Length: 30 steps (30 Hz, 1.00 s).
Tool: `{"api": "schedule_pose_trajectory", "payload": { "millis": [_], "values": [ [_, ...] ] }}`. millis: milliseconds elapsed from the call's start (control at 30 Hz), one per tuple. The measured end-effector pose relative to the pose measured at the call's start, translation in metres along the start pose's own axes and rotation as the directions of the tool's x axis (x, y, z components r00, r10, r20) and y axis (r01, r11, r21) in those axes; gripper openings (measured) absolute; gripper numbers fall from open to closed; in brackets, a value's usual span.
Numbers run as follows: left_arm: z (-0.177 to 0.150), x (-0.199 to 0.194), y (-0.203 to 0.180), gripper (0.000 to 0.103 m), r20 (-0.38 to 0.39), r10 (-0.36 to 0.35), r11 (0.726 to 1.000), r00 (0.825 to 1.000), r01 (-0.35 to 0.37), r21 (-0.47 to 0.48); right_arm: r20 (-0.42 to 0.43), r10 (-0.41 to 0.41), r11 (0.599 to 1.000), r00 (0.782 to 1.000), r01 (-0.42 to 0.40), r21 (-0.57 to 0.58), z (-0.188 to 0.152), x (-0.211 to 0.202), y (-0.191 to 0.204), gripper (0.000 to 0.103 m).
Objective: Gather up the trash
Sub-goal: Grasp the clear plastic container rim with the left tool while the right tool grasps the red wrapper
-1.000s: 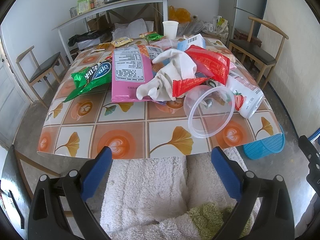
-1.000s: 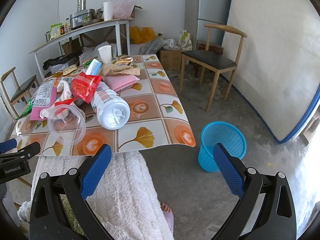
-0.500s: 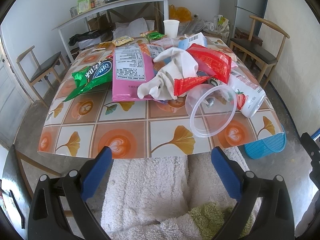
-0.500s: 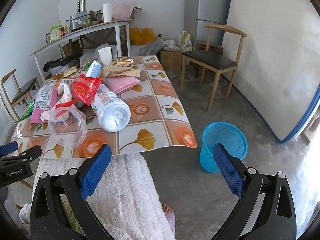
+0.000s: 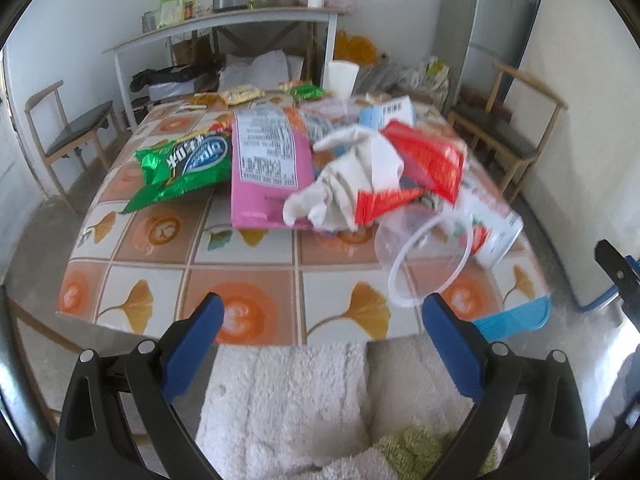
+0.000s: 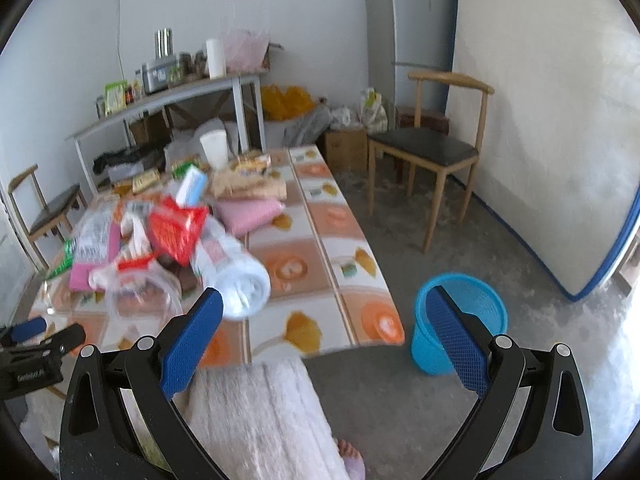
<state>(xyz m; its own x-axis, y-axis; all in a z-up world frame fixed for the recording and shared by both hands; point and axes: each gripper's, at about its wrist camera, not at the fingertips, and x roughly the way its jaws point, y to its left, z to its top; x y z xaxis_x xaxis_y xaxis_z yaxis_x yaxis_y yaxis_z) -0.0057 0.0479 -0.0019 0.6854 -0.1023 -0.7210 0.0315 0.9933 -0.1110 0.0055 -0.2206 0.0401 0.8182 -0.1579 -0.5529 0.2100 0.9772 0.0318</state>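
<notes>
Room: white walls, a grey concrete floor, a fridge (image 6: 412,32) in the far corner, and wooden chairs on both sides of your bench (image 5: 256,308).
Bench: you have a tiled cloth with ginkgo leaves and orange rounds in front of you, its near edge just beyond your lap in fluffy white fabric (image 5: 296,396).
Trash pile: it sits at the middle and right of the bench. A green snack bag (image 5: 184,164) lies on the left, touching a pink packet (image 5: 268,168) turned label-up.
Crumpled white paper (image 5: 348,184): it rests on the pink packet's right edge, with a red wrapper (image 5: 428,160) against it on the right.
Clear plastic cup (image 5: 424,256): it lies on its side near the bench's near right edge, mouth toward you.
Strawberry bottle (image 5: 492,224): on its side just right of the clear cup, touching it.
Paper cup (image 5: 342,76): upright at the far end of the bench.
Blue basket (image 6: 460,320): it stands on the floor off the near right corner of the bench, with nothing visible inside.
Left hand-held gripper (image 5: 320,340): your blue pads are spread wide with nothing between them, above your lap, short of the bench edge.
Right hand-held gripper (image 6: 324,336): equally wide apart and empty, held over the bench's near right corner, the basket behind its right pad.
</notes>
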Motion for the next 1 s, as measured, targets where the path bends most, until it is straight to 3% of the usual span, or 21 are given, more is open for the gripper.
{"api": "schedule_pose_trajectory", "payload": {
  "millis": [200,433,667,867,1000],
  "values": [
    [0.01,-0.012,0.018,0.097,0.115,-0.075,0.997,0.991,0.073,0.017,0.084,0.045,0.999,0.996,-0.043,-0.018,0.018,0.01,0.007,0.096],
    [0.032,-0.015,0.021,0.096,0.217,-0.124,0.992,0.968,0.115,0.054,0.05,0.169,0.986,0.984,-0.169,-0.009,0.036,0.031,0.014,0.096],
    [0.046,0.005,0.024,0.078,0.174,-0.253,0.967,0.952,0.249,0.046,-0.034,0.274,0.962,0.961,-0.274,0.002,0.041,0.053,0.026,0.081],
    [0.037,0.01,0.0,0.078,0.123,-0.376,0.922,0.918,0.358,0.146,-0.092,0.309,0.949,0.946,-0.313,-0.032,0.034,0.062,0.038,0.071],
    [0.028,0.02,-0.021,0.07,0.072,-0.369,0.91,0.927,0.345,0.228,-0.148,0.316,0.945,0.937,-0.325,-0.041,0.031,0.072,0.043,0.065]
  ]
}}
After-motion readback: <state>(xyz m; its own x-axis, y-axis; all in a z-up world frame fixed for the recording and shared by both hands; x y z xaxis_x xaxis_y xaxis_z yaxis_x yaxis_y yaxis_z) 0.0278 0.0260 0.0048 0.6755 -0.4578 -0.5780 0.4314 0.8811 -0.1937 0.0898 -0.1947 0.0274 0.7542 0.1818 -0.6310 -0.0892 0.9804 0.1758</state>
